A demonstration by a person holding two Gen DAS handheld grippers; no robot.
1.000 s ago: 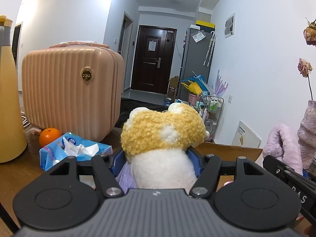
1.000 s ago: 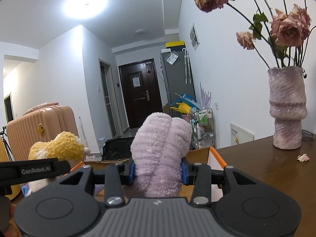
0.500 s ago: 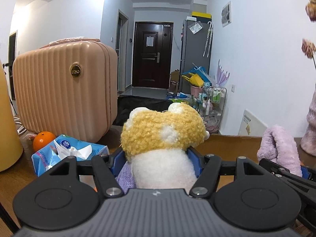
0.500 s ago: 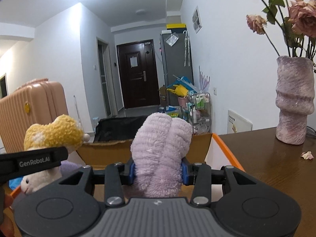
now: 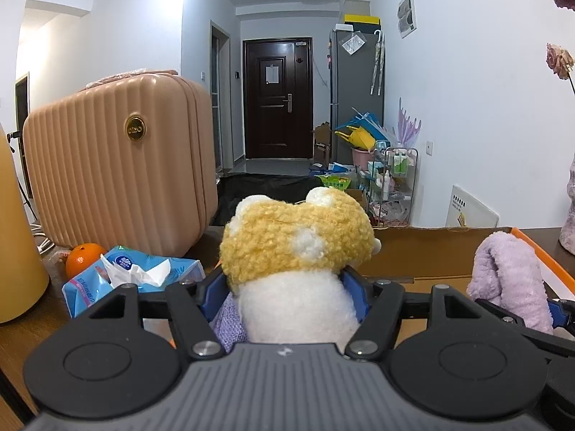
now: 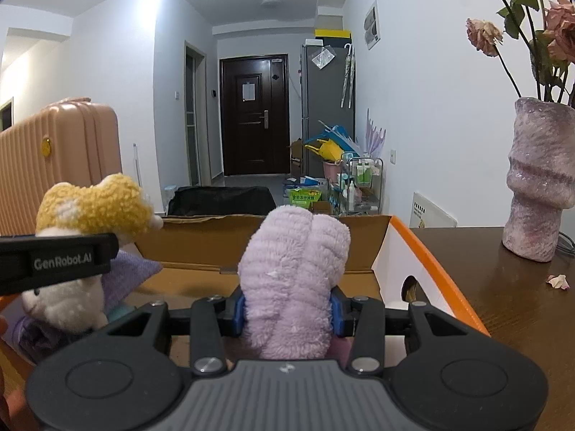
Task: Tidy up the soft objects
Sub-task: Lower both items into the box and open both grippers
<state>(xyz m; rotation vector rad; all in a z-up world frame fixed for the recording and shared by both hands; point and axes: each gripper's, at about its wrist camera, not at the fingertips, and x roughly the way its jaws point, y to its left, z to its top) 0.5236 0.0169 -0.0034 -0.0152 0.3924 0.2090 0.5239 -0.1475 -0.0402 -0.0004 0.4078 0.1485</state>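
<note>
Left gripper (image 5: 285,287) is clamped on a yellow-and-white plush toy (image 5: 294,258), blue pads squeezing its white body, yellow curly head sticking up past the fingertips. A bit of purple knit fabric (image 5: 226,323) hangs at 7 o'clock of the toy; can't tell if it belongs to it. Right gripper (image 6: 287,309) is clamped on a lilac fuzzy plush (image 6: 293,276), pads pressed into both its sides.

Both toys are held over the open cardboard box (image 6: 273,230), brown flaps at 12 o'clock of each gripper, orange-edged white side (image 6: 424,251) at 3 o'clock in the right view. Box floor under the lilac plush looks bare.

Step, as I judge it: carrying, toys poised for placing in the box. Next move calls for lowering each into the box, then spreading the jaws. Keep the two grippers from bumping, they sit close side by side.

Farther out: tissue pack (image 5: 129,280) at 9 o'clock of the left gripper, blue logo too small to read. Orange (image 5: 84,258) behind it. Pink ribbed suitcase (image 5: 118,179) with a gold round badge, lettering unclear. Purple vase (image 6: 539,179) with dried roses at 2 o'clock in the right view, on the brown table (image 6: 503,305).

Readable writing: "GenRobot.AI" on the left gripper's side, seen from the right wrist view.
</note>
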